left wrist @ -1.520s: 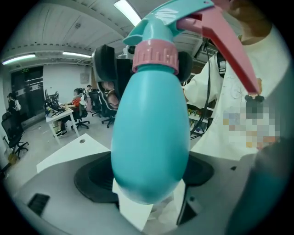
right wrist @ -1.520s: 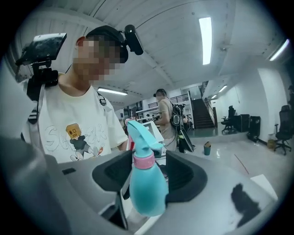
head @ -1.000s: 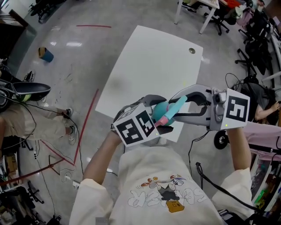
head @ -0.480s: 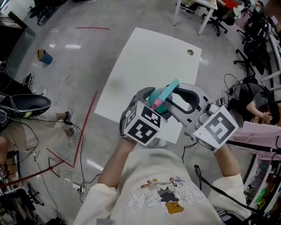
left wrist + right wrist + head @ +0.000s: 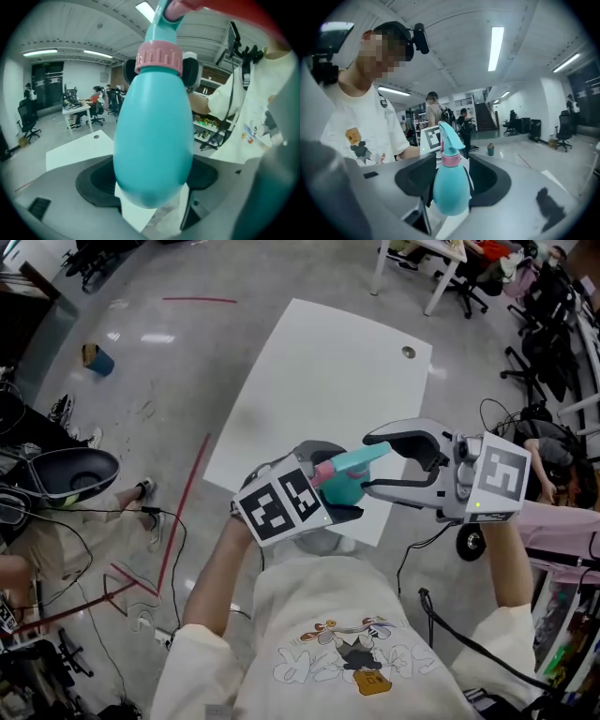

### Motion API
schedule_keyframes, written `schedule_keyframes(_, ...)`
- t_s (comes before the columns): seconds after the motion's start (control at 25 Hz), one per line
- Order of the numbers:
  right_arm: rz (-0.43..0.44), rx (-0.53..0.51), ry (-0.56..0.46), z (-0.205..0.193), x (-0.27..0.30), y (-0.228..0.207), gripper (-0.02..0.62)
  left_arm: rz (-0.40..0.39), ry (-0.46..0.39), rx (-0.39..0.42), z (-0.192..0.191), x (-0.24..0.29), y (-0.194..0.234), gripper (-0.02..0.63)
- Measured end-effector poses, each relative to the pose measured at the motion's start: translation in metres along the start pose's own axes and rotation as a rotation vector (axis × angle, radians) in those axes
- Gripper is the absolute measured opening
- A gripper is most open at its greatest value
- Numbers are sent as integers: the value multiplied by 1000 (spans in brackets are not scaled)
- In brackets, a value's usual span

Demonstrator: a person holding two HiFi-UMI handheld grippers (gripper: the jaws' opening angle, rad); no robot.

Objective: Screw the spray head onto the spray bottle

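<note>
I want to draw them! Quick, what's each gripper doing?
Left gripper: shut on the spray bottle.
Right gripper: open, jaws just opened, spray head between them.

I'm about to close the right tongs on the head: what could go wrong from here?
1. The left tongs alone hold the spray bottle by its rounded body, in mid-air; it could slip.
2. The right tongs have just been opening, the spray head unclamped between their jaws; closing on the nozzle rather than the pink collar might tilt the head.

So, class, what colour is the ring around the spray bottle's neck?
The spray bottle has a pink ring; the left gripper view shows it best.
</note>
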State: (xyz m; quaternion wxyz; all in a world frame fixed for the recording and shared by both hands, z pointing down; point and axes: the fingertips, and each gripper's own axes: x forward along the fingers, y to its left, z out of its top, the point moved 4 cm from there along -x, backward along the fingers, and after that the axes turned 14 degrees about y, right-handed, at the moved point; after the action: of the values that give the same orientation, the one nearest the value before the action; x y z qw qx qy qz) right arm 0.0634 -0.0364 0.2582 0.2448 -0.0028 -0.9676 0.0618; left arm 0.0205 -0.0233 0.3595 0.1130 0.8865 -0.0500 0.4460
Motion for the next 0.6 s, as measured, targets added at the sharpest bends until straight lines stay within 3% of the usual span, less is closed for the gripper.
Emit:
schedule_keyframes(0.12, 152, -61, -29, 11, 0, 15, 206, -49, 43, 90, -6, -3, -13, 416)
schedule_keyframes(0.24, 240, -124, -15, 7, -1, 23, 206, -95, 70, 156, -4, 1, -23, 416)
schedule_keyframes(0.4, 295, -169, 23, 4, 2, 28, 204, -143, 76, 217, 1, 2, -33, 416)
schedule_keyframes(0.6, 296, -152, 4, 5, 2, 27, 149, -138, 60, 205, 5, 0, -32, 416)
